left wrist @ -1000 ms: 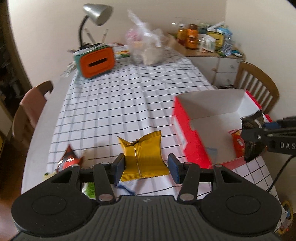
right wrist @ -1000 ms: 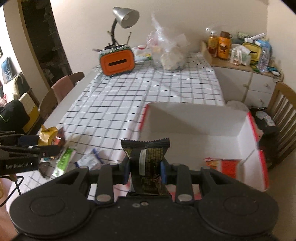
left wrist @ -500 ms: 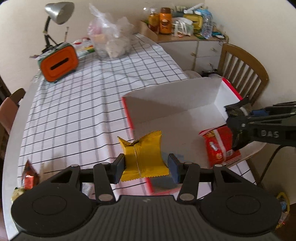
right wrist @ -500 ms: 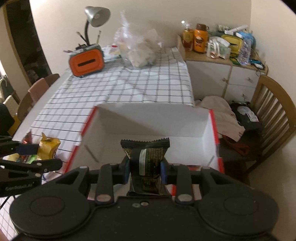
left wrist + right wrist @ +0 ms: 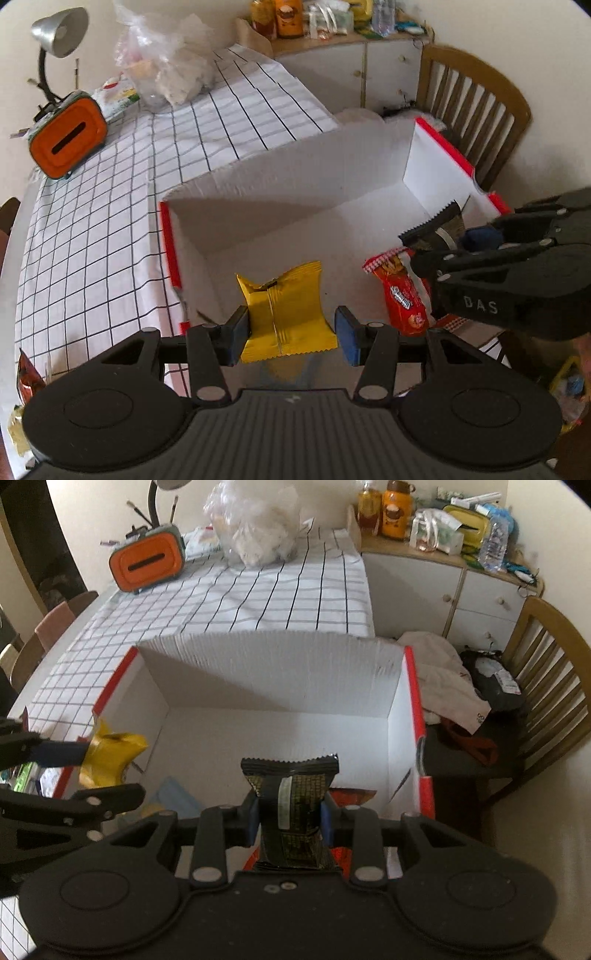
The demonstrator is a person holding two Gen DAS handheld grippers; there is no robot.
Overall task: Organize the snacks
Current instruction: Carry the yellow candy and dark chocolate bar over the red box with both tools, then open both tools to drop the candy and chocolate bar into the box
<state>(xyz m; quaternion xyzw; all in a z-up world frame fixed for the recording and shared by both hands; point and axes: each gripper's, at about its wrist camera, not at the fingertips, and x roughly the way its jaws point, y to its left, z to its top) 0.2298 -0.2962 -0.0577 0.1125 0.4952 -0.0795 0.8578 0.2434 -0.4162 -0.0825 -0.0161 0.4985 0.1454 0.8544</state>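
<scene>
Left wrist: left gripper (image 5: 290,330) pinches crinkly yellow packet (image 5: 286,314); right gripper (image 5: 288,821) clamps glossy black packet (image 5: 291,801).

A checked cloth (image 5: 110,221) covers the desk; at its far left stands an orange case (image 5: 66,140) beneath a grey lamp (image 5: 59,31); a clear plastic bag (image 5: 255,528) sits far centre; bottles crowd a cabinet (image 5: 443,576) far right; a wooden chair (image 5: 546,686) holds clothes.
</scene>
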